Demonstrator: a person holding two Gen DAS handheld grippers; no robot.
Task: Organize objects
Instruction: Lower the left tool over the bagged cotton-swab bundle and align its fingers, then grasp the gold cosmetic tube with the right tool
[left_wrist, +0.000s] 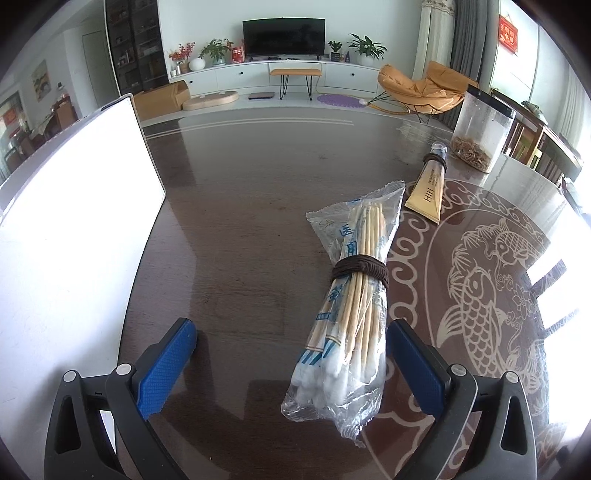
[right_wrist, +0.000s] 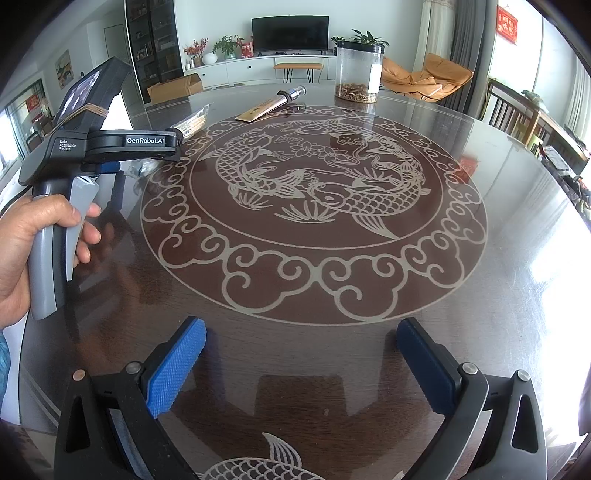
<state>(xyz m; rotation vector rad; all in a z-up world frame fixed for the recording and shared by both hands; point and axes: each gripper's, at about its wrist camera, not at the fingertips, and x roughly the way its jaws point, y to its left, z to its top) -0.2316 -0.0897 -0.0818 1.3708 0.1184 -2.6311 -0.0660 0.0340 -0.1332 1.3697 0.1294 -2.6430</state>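
Note:
A clear bag of cotton swabs (left_wrist: 351, 306), bound with a brown band, lies on the dark table. My left gripper (left_wrist: 291, 339) is open; the bag's lower end lies between its blue fingers, close to the right finger (left_wrist: 417, 369). A gold tube (left_wrist: 428, 188) with a brown band lies farther off, and a clear jar (left_wrist: 480, 129) with dried bits stands behind it. My right gripper (right_wrist: 301, 347) is open and empty over the table's fish pattern. In the right wrist view the bag (right_wrist: 190, 123), the tube (right_wrist: 273, 103) and the jar (right_wrist: 358, 72) lie at the far side.
A white board or box (left_wrist: 74, 229) stands along the left of the table. The left hand-held gripper body (right_wrist: 96, 147) shows at the left of the right wrist view. Chairs (right_wrist: 517, 118) stand at the table's right side.

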